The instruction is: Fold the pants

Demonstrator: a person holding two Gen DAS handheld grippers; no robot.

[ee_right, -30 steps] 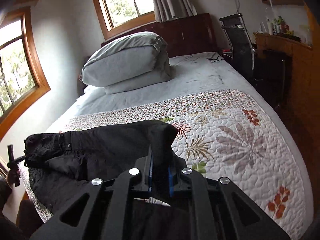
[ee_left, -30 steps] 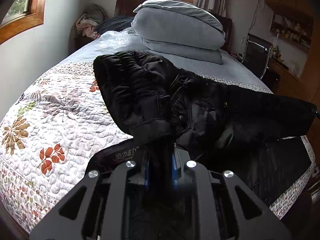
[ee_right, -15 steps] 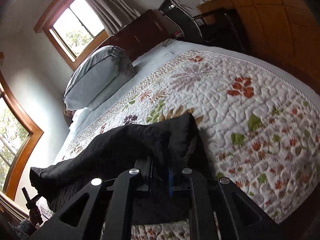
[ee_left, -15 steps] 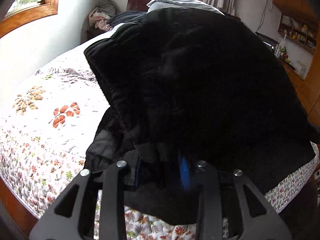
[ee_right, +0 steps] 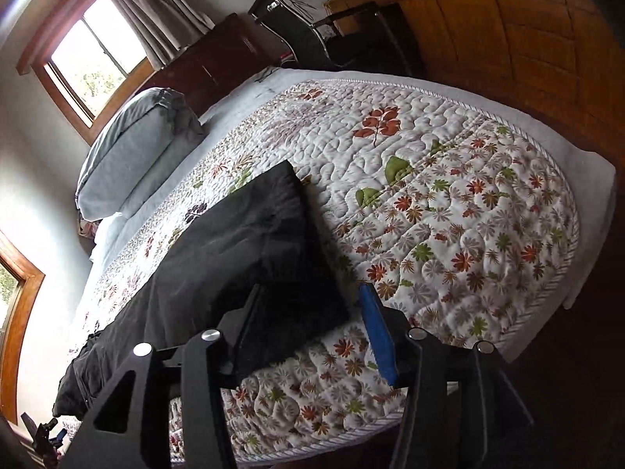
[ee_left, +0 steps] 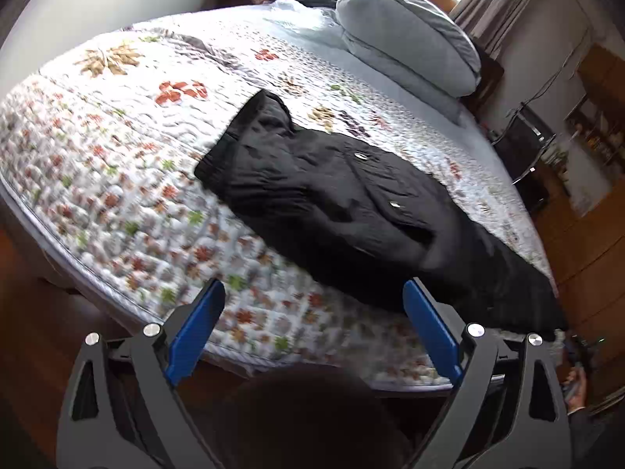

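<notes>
Pants (ee_left: 351,211) lie flat on quilt (ee_left: 117,164); left claw (ee_left: 312,305) and right claw (ee_right: 308,312) gape (both empty).

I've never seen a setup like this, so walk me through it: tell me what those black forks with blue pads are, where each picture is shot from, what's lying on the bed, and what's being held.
No robot here: a person holds a two-finger gripper in each hand, each with a fisheye camera looking along its fingers. One picture comes from the left gripper, the other from the right gripper. Both stand open and hold nothing. On the floral quilt lie black pants, spread lengthwise near the bed's foot edge. Grey folded bedding sits by the headboard.
</notes>
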